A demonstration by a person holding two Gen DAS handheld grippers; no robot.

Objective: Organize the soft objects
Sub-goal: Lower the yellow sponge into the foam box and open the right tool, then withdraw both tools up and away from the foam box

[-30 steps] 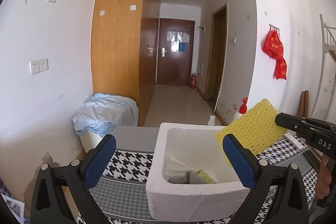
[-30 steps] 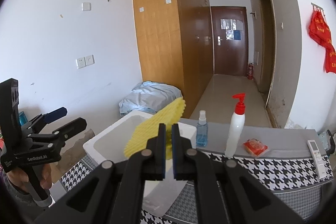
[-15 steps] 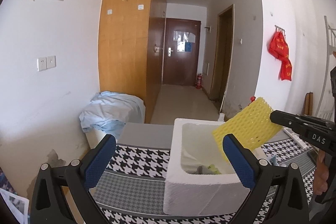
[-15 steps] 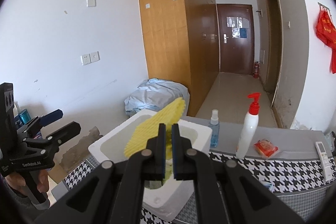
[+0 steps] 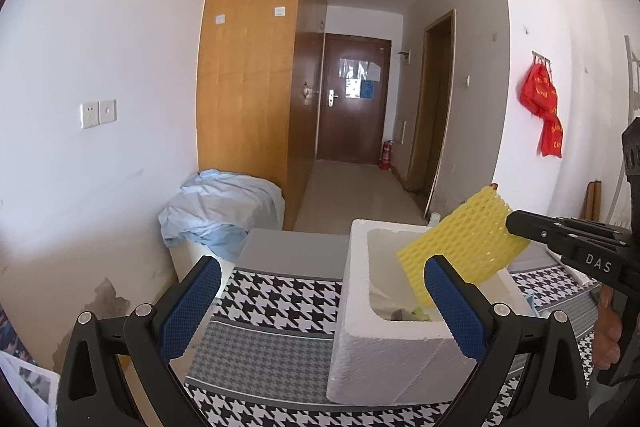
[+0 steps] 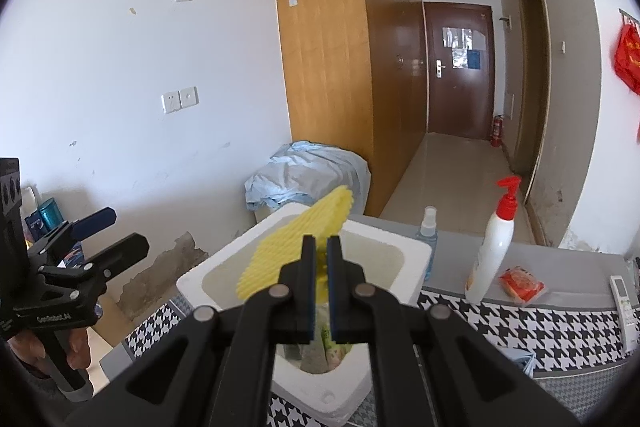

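The left gripper point(image 5: 320, 301) is held with its blue-padded fingers point(image 5: 190, 303) spread wide and nothing between them, raised over the houndstooth table cover point(image 5: 276, 303), left of the white foam box point(image 5: 384, 359). Behind the table, against the wall, a crumpled pale blue sheet point(image 5: 220, 207) is seen. In the box, some soft items are glimpsed low down (greenish and grey, kind not told). Above the box opening, a yellow foam net sleeve point(image 5: 460, 243) is held tilted, its lower corner dipping within the rim. It is clamped by the right gripper point(image 6: 320, 267), whose jaws are closed on its edge. Further right on the table, a small spray bottle point(image 6: 427, 231), a white pump bottle with red top point(image 6: 494, 251), a red packet point(image 6: 521, 279) and a remote point(image 6: 623, 293) are seen.
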